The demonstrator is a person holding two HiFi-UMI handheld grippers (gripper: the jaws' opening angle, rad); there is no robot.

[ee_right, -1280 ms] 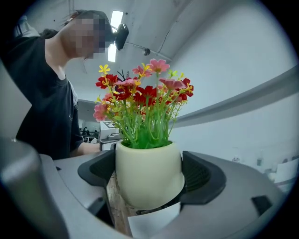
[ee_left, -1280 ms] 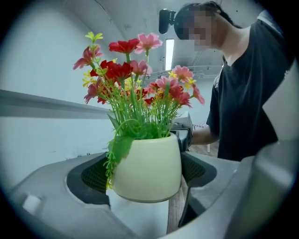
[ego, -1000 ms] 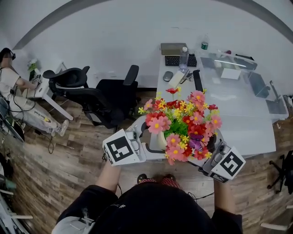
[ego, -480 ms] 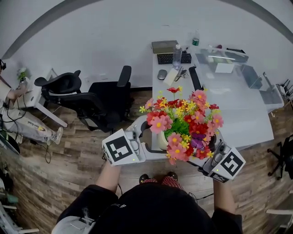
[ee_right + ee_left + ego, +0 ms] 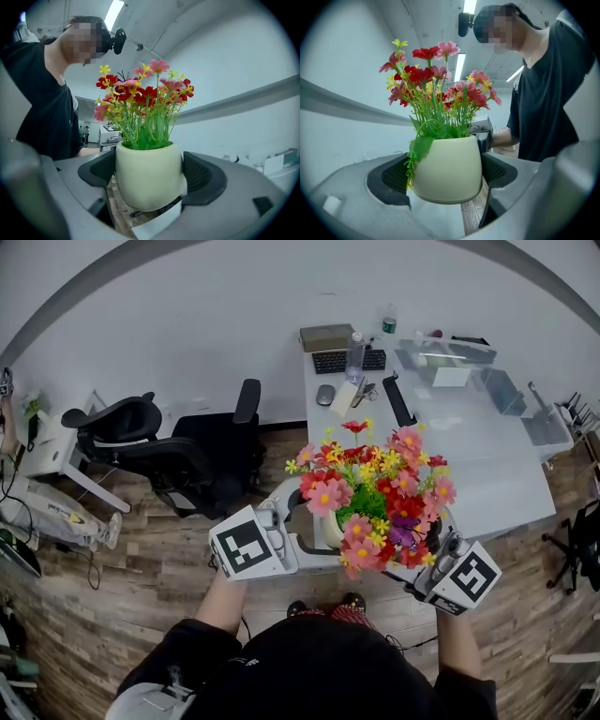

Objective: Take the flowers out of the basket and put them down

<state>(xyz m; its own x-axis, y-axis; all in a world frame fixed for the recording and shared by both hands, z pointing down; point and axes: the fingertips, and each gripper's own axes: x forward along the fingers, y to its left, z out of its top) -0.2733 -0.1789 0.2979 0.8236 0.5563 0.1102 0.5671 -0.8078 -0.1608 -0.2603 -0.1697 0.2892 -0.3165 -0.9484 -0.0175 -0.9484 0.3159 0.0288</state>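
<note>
Over wood floor [image 5: 141,587], beside white desk [image 5: 487,456] — left tongs [image 5: 446,180], right tongs [image 5: 149,185] both clamp cream flowerpot [image 5: 330,527]; black chairs [image 5: 202,451] nearby.

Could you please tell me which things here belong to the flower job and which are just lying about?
In the job: flower pot, held off the floor; left gripper and right gripper, both shut on it.
Lying about: keyboard, mouse, water bottle, white desk, office chairs.
</note>
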